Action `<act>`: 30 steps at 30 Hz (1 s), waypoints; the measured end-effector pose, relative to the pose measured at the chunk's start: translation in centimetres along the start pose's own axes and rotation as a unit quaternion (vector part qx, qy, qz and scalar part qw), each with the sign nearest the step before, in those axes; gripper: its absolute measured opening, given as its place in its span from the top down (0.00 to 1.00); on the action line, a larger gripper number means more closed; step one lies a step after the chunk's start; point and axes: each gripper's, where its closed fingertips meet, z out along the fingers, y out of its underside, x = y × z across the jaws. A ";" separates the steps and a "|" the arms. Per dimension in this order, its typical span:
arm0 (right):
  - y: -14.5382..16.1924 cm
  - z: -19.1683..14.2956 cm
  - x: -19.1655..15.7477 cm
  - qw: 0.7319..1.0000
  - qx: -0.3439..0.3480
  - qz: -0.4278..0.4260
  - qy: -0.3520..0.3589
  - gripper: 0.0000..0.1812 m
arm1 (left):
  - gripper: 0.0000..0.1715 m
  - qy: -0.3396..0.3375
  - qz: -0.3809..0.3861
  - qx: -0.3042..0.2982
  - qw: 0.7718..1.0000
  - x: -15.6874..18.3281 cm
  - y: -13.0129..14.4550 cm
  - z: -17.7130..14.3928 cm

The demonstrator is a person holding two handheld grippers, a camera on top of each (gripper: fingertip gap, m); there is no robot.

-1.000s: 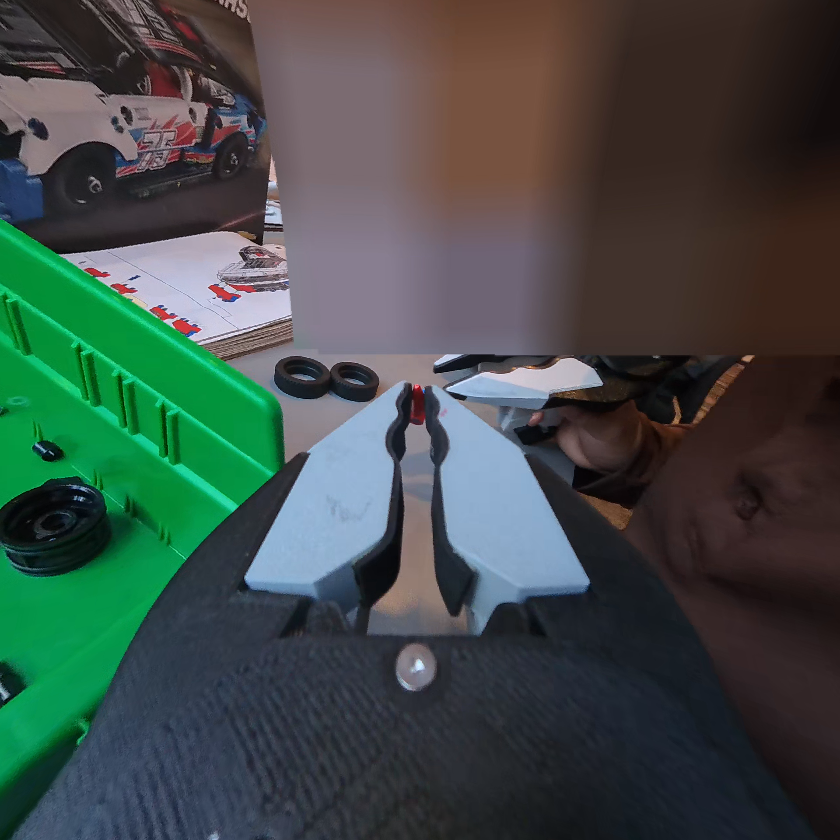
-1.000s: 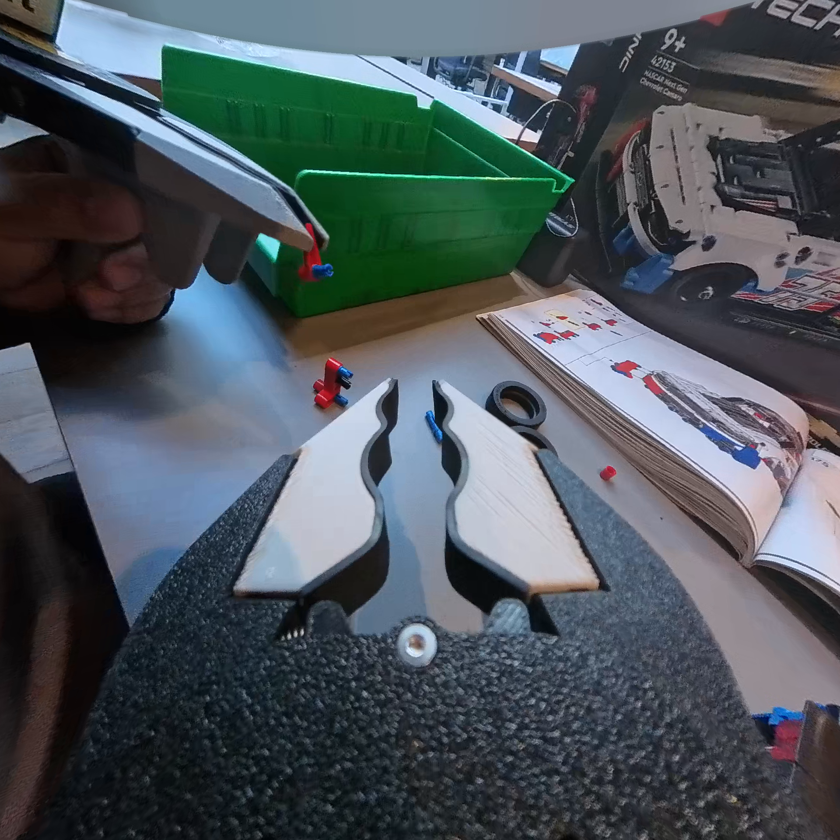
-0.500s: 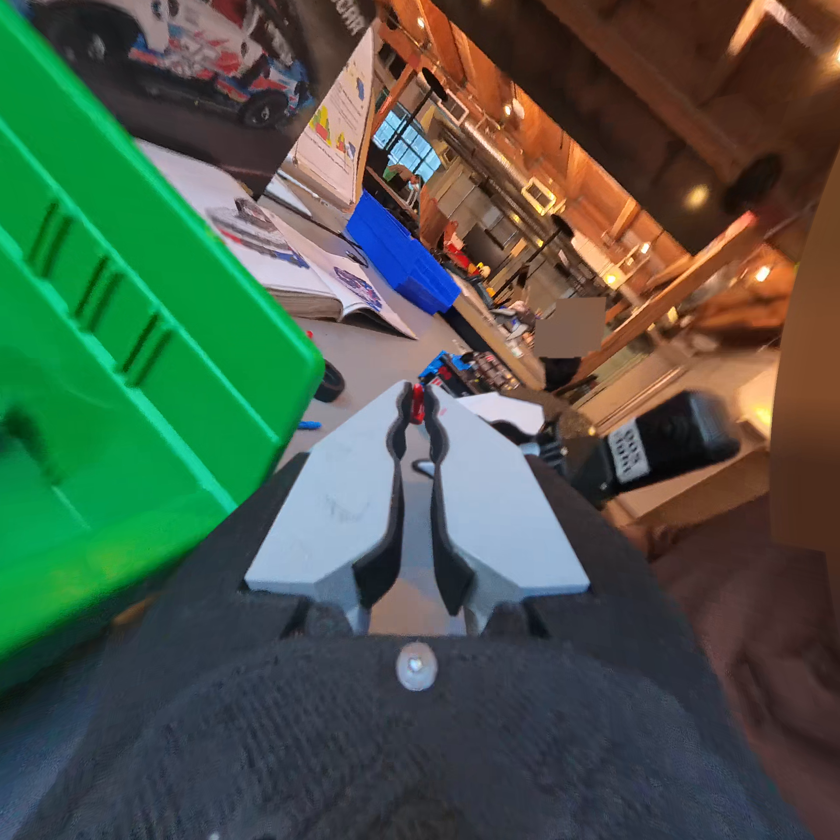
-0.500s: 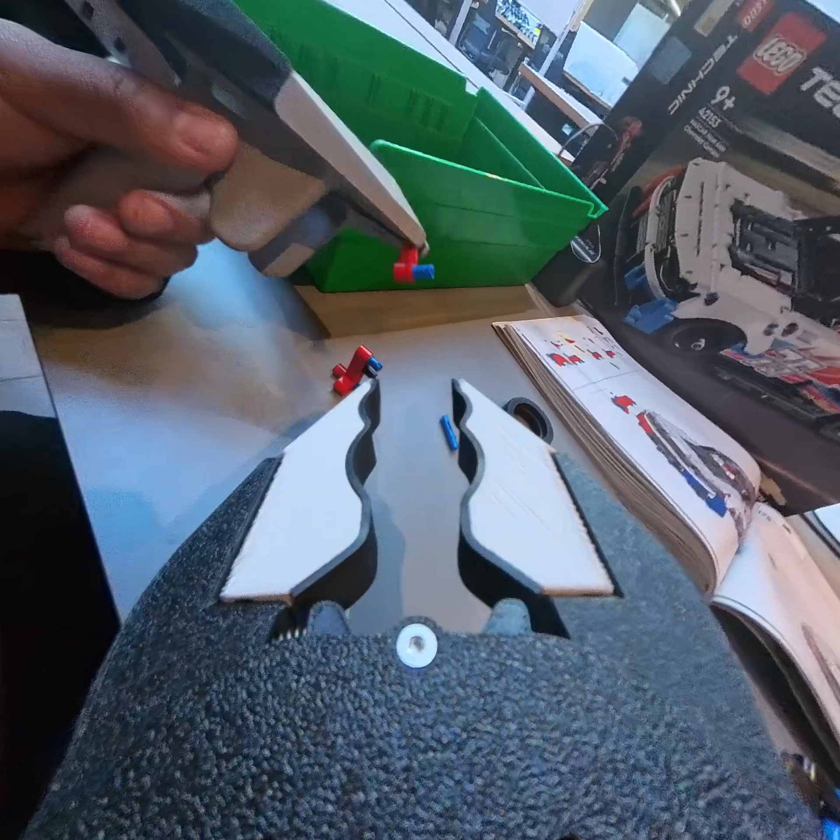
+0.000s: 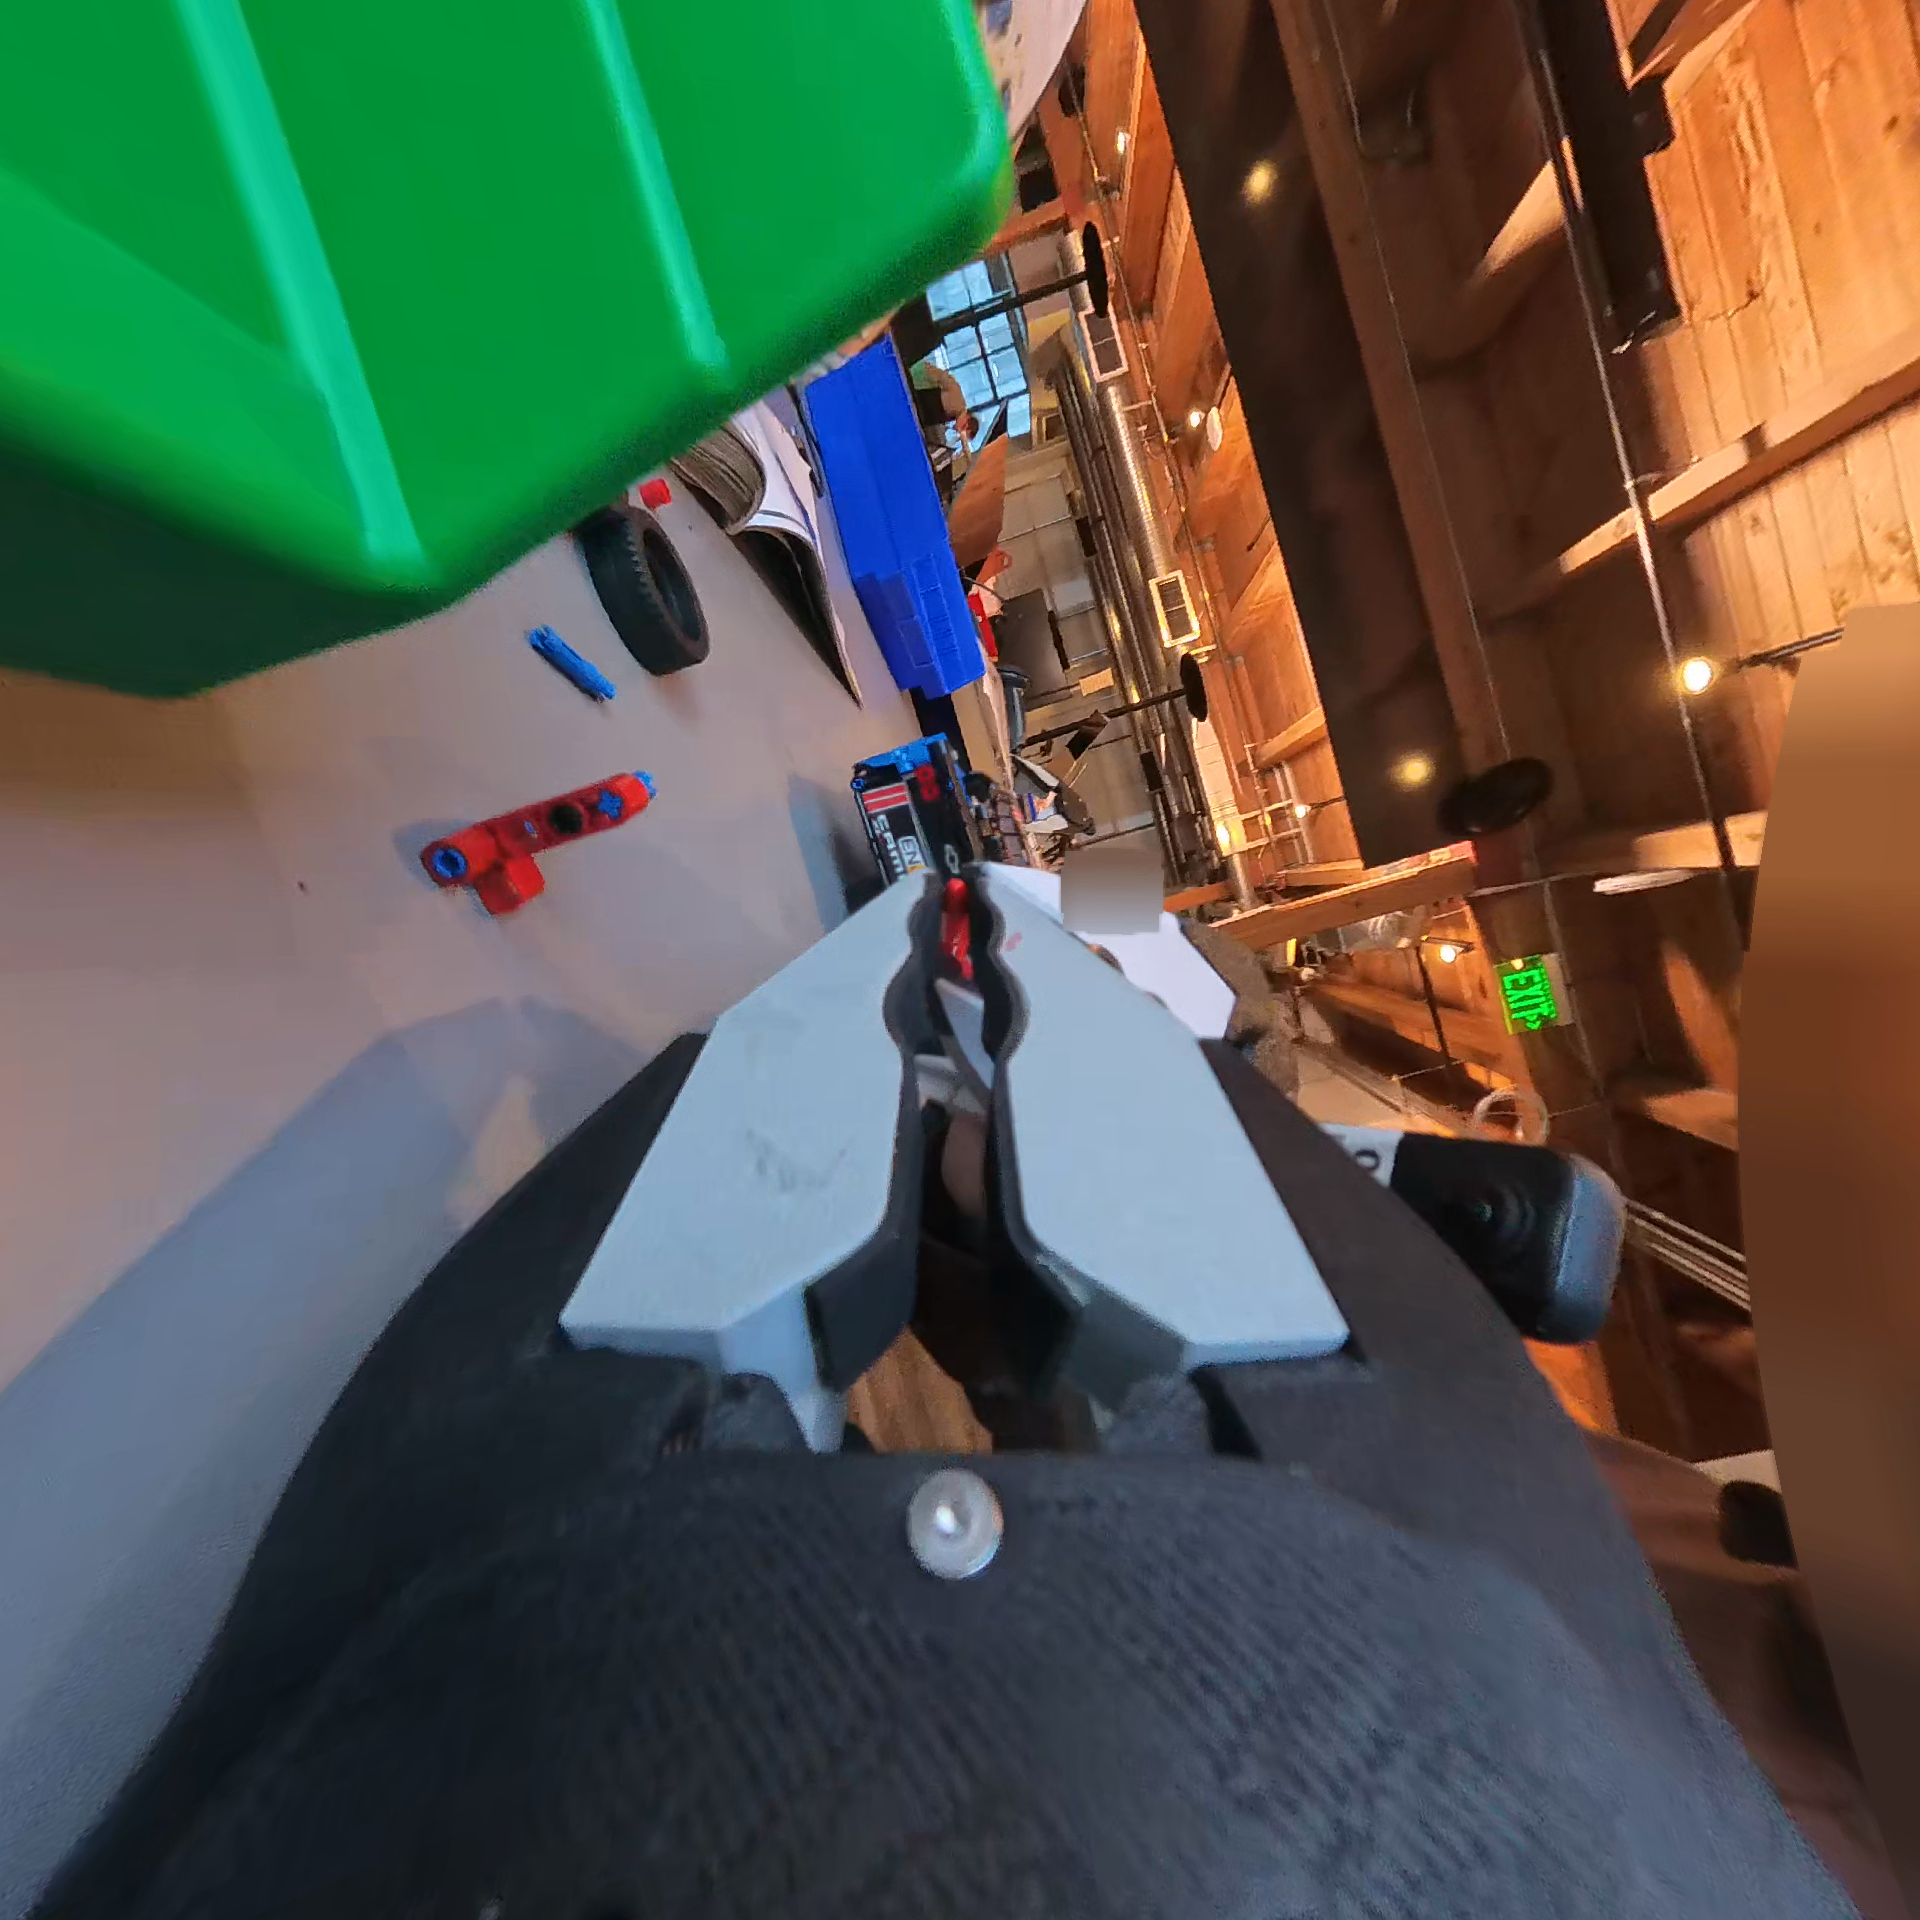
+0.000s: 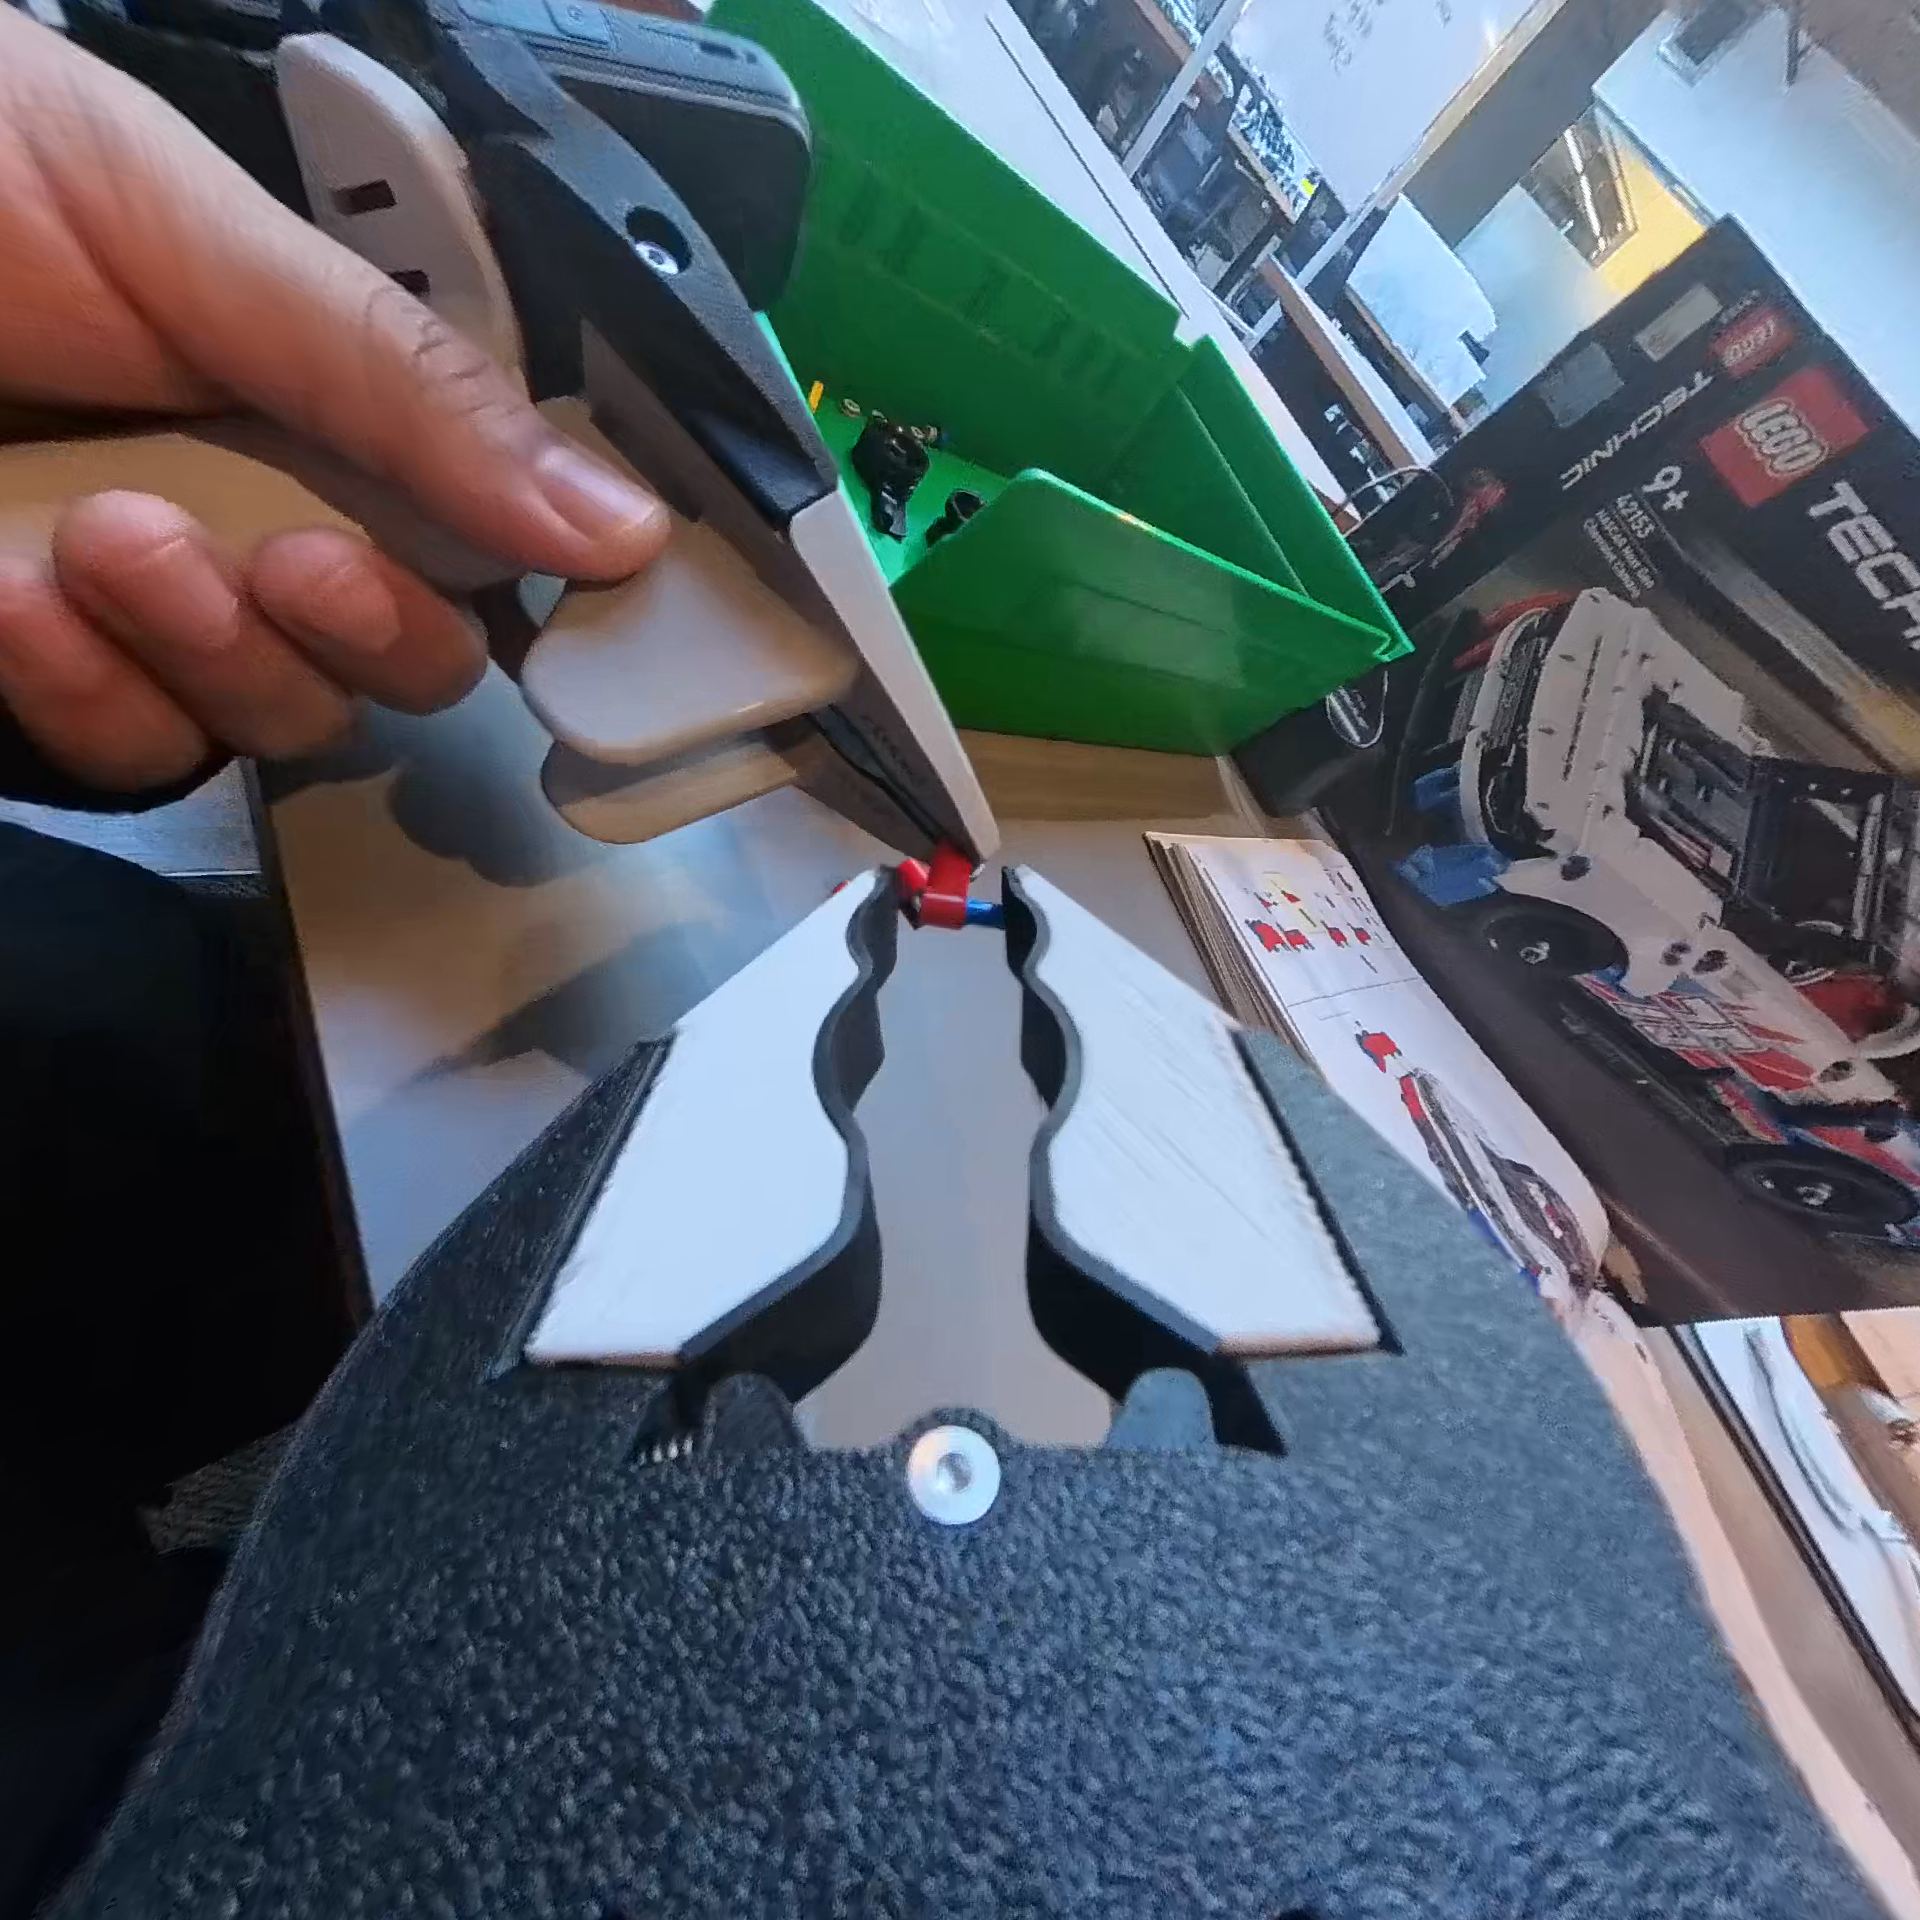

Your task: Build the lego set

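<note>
At left, left hand-held gripper clamped on small red piece with blue pin, held above desk. Piece sits between tips of right hand-held gripper, jaws spread, gripping nothing. Green bin behind; instruction booklet, set box at right.

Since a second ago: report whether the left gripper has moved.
Yes. In the right wrist view the left gripper, shut on the red piece, has come down and rightward from beside the green bin, to the right gripper.
</note>
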 end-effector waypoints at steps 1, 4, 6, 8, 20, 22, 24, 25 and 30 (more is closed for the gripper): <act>0.0 -0.1 -0.1 1.000 0.000 -0.006 0.000 0.89 | 0.99 0.003 -0.006 0.003 1.000 0.2 0.1 0.0; 0.0 -0.5 -0.2 1.000 0.001 -0.015 0.005 0.88 | 0.99 0.001 -0.005 0.004 1.000 0.4 0.4 0.0; -0.2 -0.7 0.1 1.000 0.004 -0.004 0.009 0.92 | 0.99 -0.002 -0.004 0.003 1.000 0.6 0.6 0.0; -0.2 -0.8 0.2 1.000 0.005 0.013 -0.001 0.92 | 0.99 0.000 -0.005 0.007 1.000 0.8 0.7 -0.1; -0.2 -0.8 -0.3 0.996 0.014 0.080 -0.048 0.93 | 0.98 -0.002 -0.006 0.003 1.000 0.8 0.9 -0.3; -0.4 -0.8 -0.2 0.982 0.032 0.161 -0.089 0.93 | 0.99 -0.001 0.005 0.004 1.000 0.8 0.8 -0.3; -0.7 -1.0 -0.1 0.958 0.051 0.245 -0.141 0.93 | 0.99 0.002 0.025 0.002 1.000 1.1 0.7 -0.3; -0.7 -1.1 -0.1 0.946 0.057 0.273 -0.168 0.92 | 0.99 -0.002 0.037 -0.001 0.999 1.1 0.6 -0.3; 0.9 -1.0 0.8 0.972 0.020 0.207 -0.111 0.77 | 0.99 -0.001 0.020 0.005 1.000 0.8 0.1 -0.1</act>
